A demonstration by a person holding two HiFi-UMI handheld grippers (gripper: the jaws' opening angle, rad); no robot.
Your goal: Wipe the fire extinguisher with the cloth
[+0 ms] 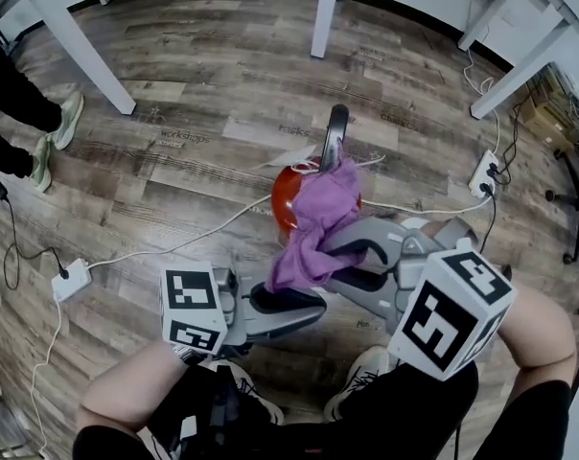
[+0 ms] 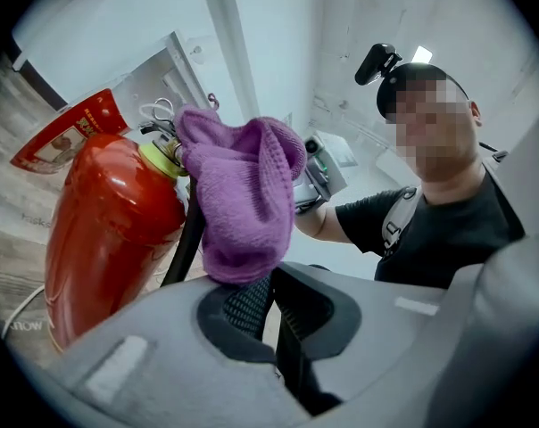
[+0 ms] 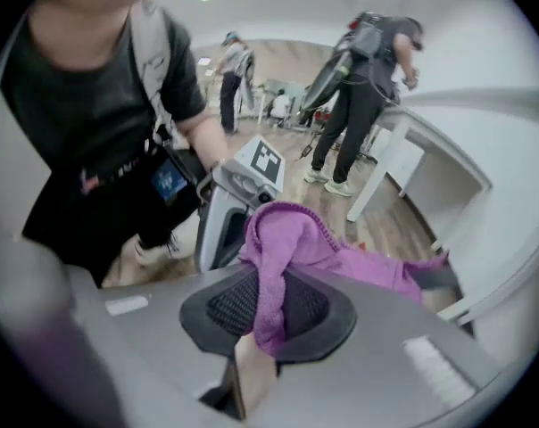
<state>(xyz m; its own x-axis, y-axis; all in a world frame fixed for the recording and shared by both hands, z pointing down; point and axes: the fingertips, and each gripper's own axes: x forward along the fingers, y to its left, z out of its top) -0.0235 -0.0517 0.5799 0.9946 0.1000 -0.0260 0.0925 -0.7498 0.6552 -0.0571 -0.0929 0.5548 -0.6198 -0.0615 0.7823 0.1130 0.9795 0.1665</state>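
Nearest, at the bottom of the head view: right claw [image 1: 361, 257], pitched downward, clamping a fold of the purple cloth [image 1: 318, 223] between pads set narrowly apart. Just left of it, left claw [image 1: 294, 300], held level, nearly closed, seeming to nip the cloth's lower hem at the very tips. Hard to confirm, with only a sliver of gap showing beneath the fabric. Cloth bunched between both claws and draped over the head of the fire extinguisher [image 1: 285, 199].

Directly beyond and below both claws, upright on the wooden floor [image 1: 194, 84], long axis vertical, so seen almost end-on from above: red shoulder only, black lever [image 1: 335, 127] jutting away. Within easy reach of either claw, neither clearly the closer. Likely calls for drawing the cloth downward along the cylinder's side.

Hidden from above: most of the cylinder wall, the base, any gauge. Farther off: white cables [image 1: 174, 242], a power strip [image 1: 71, 281], white table legs [image 1: 323, 12], a bystander's legs [image 1: 21, 103] at the left edge.
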